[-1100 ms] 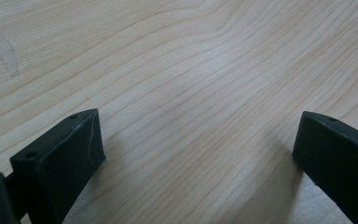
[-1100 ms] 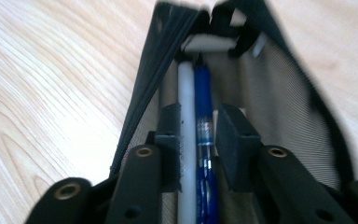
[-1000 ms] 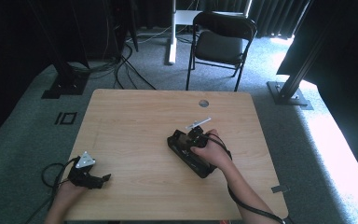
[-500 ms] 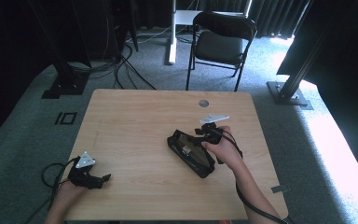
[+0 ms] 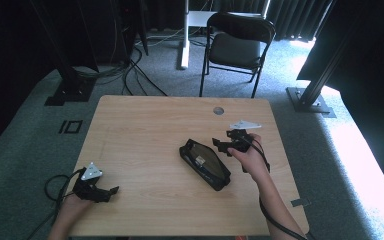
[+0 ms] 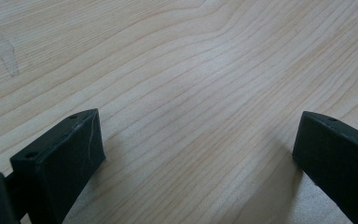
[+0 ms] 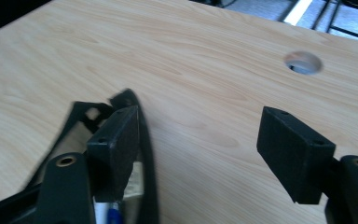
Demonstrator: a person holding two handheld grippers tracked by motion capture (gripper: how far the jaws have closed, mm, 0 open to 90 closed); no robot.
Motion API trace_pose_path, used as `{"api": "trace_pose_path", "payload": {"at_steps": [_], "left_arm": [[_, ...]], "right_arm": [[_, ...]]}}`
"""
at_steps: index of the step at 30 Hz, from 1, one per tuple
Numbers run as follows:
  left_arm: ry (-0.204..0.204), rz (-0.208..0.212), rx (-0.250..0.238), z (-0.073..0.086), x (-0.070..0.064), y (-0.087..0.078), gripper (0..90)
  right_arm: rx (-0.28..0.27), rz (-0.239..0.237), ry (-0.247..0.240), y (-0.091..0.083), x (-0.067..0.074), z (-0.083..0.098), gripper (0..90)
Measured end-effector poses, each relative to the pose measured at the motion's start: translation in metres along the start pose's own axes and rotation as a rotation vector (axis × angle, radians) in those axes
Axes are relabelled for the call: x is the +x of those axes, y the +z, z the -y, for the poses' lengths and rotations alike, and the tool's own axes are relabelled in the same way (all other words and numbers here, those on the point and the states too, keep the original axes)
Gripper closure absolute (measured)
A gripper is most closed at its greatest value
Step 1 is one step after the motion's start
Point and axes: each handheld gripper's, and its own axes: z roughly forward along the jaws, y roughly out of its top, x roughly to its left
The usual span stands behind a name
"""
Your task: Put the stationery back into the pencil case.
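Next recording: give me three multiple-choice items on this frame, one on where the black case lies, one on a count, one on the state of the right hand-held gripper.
1. Where does the black case lie?
A. on the folding chair
B. on the table, right of its middle
C. on the carpet

2. How many round holes does the tabletop have?
A. one
B. two
C. four

3. How do the jaws of the right hand-held gripper stand?
A. shut on the case
B. shut on nothing
C. open, beside the case

Answers: 1 B, the high view shows it on the wood near the right hand. 2 A, a single hole near the far edge. 3 C, the right gripper view shows bare wood between the jaws, which have just been opening.
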Motion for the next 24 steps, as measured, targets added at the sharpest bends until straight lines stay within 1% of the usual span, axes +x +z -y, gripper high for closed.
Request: {"api": "trace_pose_path", "payload": {"at_steps": [2, 4, 5, 6, 7, 9, 10, 11, 12, 14, 15, 18, 19, 20, 21, 24], "left_arm": [[0.000, 0.000, 0.000, 0.000, 0.000, 0.000, 2.1], [0.000, 0.000, 0.000, 0.000, 0.000, 0.000, 2.1], [0.000, 0.000, 0.000, 0.000, 0.000, 0.000, 2.1], [0.000, 0.000, 0.000, 0.000, 0.000, 0.000, 2.1], [0.000, 0.000, 0.000, 0.000, 0.000, 0.000, 2.1], [0.000, 0.000, 0.000, 0.000, 0.000, 0.000, 2.1], [0.000, 0.000, 0.000, 0.000, 0.000, 0.000, 2.1], [0.000, 0.000, 0.000, 0.000, 0.000, 0.000, 2.1], [0.000, 0.000, 0.000, 0.000, 0.000, 0.000, 2.1], [0.000, 0.000, 0.000, 0.000, 0.000, 0.000, 2.1], [0.000, 0.000, 0.000, 0.000, 0.000, 0.000, 2.1], [0.000, 0.000, 0.000, 0.000, 0.000, 0.000, 2.1], [0.000, 0.000, 0.000, 0.000, 0.000, 0.000, 2.1], [0.000, 0.000, 0.000, 0.000, 0.000, 0.000, 2.1], [0.000, 0.000, 0.000, 0.000, 0.000, 0.000, 2.1], [0.000, 0.000, 0.000, 0.000, 0.000, 0.000, 2.1]], "right_arm": [[0.003, 0.023, 0.015, 0.000, -0.006, 0.004, 27.2], [0.003, 0.031, 0.018, -0.001, -0.008, 0.006, 27.1], [0.002, 0.048, 0.039, -0.001, -0.014, 0.010, 26.9], [0.002, 0.048, 0.039, -0.001, -0.014, 0.010, 26.9], [-0.005, 0.063, 0.053, -0.002, -0.020, 0.015, 23.4], [-0.003, 0.080, 0.066, -0.004, -0.025, 0.020, 22.9], [-0.001, 0.091, 0.083, -0.005, -0.028, 0.022, 22.9], [-0.001, 0.091, 0.083, -0.005, -0.028, 0.022, 22.9], [-0.005, 0.101, 0.101, -0.007, -0.033, 0.026, 22.8], [-0.003, 0.115, 0.115, -0.009, -0.037, 0.029, 21.5], [0.003, 0.124, 0.120, -0.009, -0.040, 0.031, 20.9], [0.016, 0.172, 0.128, -0.011, -0.047, 0.038, 20.3], [0.024, 0.181, 0.131, -0.011, -0.049, 0.040, 19.8], [0.024, 0.181, 0.131, -0.011, -0.049, 0.040, 19.8], [0.058, 0.201, 0.146, -0.010, -0.054, 0.047, 19.6], [0.074, 0.216, 0.173, -0.009, -0.059, 0.056, 18.4]]}}
